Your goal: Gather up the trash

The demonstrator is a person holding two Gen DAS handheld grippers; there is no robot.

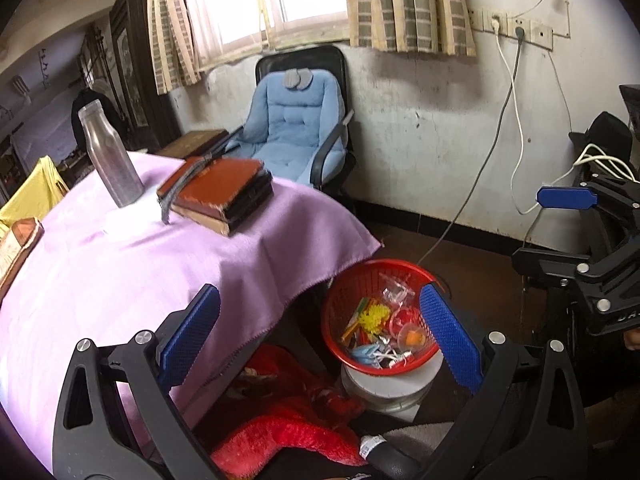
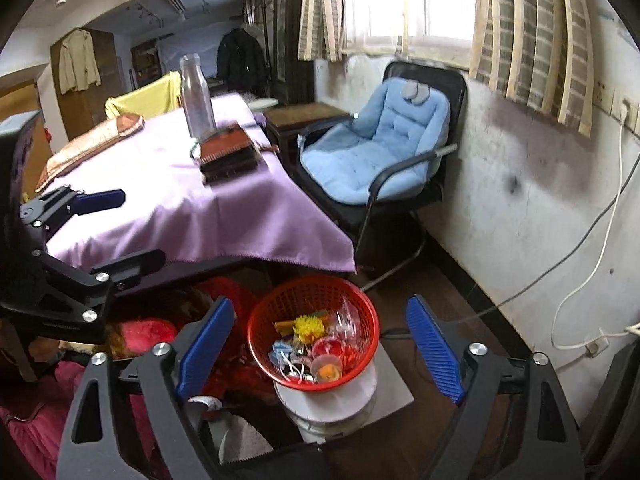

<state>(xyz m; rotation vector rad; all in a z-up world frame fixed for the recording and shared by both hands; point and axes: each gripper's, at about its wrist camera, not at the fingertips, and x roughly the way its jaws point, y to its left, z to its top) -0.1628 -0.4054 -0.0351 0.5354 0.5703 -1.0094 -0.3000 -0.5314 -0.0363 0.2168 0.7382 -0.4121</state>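
Observation:
A red mesh basket sits on a white round stand beside the table and holds several bits of trash: clear wrappers, a yellow tuft, a small cup with orange inside. My left gripper hangs open over the table's corner and the basket, nothing between its blue pads. My right gripper is open above the basket, with no item between its fingers. Each gripper shows at the edge of the other's view.
The table wears a purple cloth and carries a steel bottle, stacked books and a pouch. A blue cushioned chair stands by the wall. Red fabric lies below. Cables trail along the floor.

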